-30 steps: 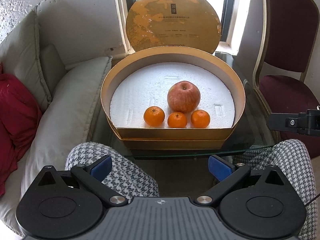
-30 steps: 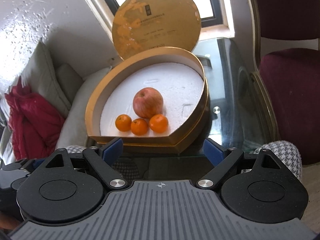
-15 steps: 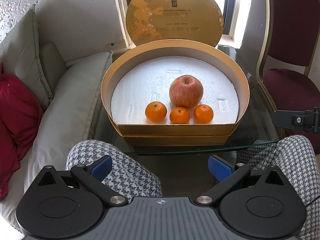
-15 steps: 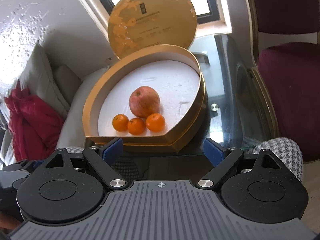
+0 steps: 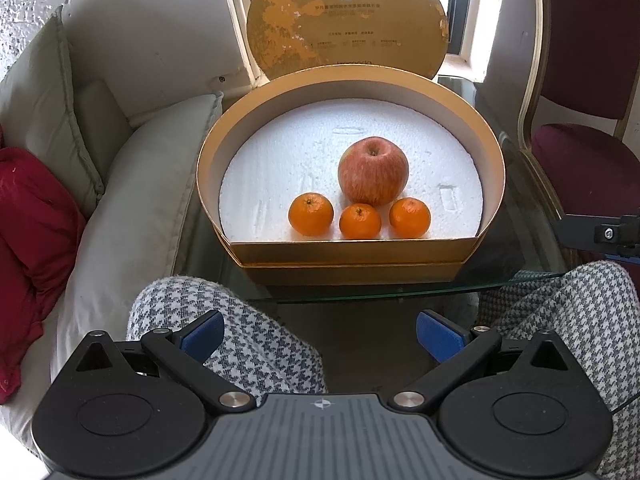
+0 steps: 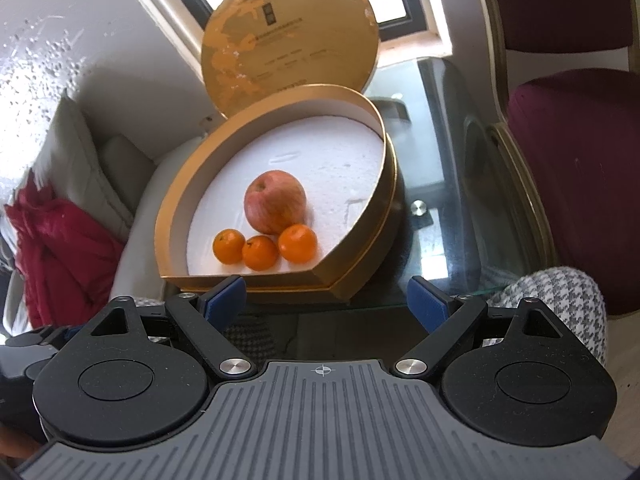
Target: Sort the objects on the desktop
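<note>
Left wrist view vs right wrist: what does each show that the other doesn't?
Only the left wrist view shows both houndstooth-clad knees and a piece of the right gripper's body poking in at the right edge.

Only the right wrist view shows the round metal fitting under the glass table to the right of the box, and much more of that bare glass.

Both show the gold box with its lid propped upright behind it, the apple, three oranges in a row in front of it, white foam liner, the red cushion, and open jaws.
</note>
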